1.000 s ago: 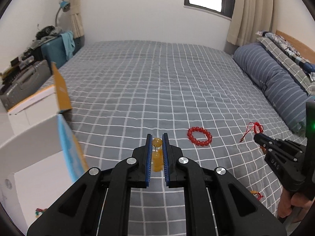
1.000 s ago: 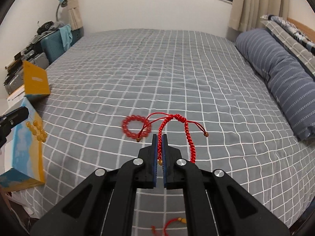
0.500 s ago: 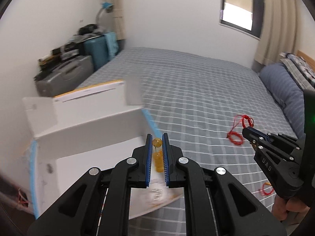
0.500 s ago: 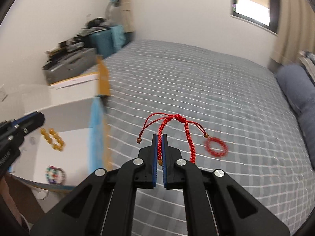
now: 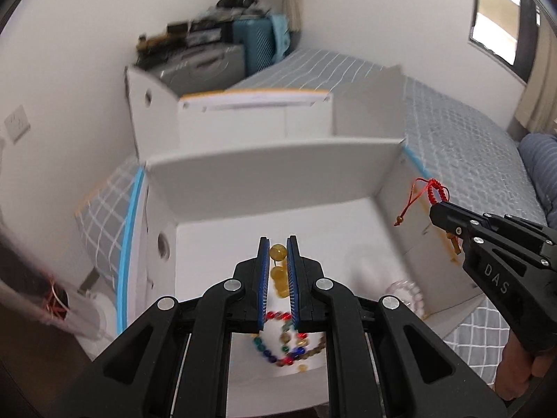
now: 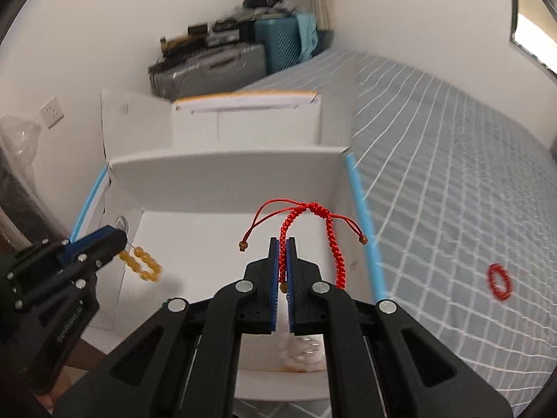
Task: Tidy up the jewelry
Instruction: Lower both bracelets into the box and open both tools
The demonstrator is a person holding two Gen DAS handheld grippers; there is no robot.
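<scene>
Currently positioned over the open white box (image 6: 222, 174) for deposit: left gripper (image 5: 277, 254) nearly closed, clamped on the amber bead bracelet (image 5: 279, 264), loop hanging clear above the box floor to permit a straight drop. Right gripper (image 6: 282, 261) closed to a thin gap, pinching one side of the red braided cord bracelet (image 6: 306, 223), remainder arching forward above the box interior, tail cords dangling free. Held high, presumably to avoid snagging on the box walls.

Count: two grippers, two bracelets in transit. Inside the box: one multicoloured bead bracelet (image 5: 282, 345) and one pale bead bracelet (image 5: 405, 294), possibly more hidden beneath the fingers. Outside, on the grey checked bed (image 6: 452, 174): one red bead bracelet (image 6: 500, 283), well apart from the box, not yet collected
</scene>
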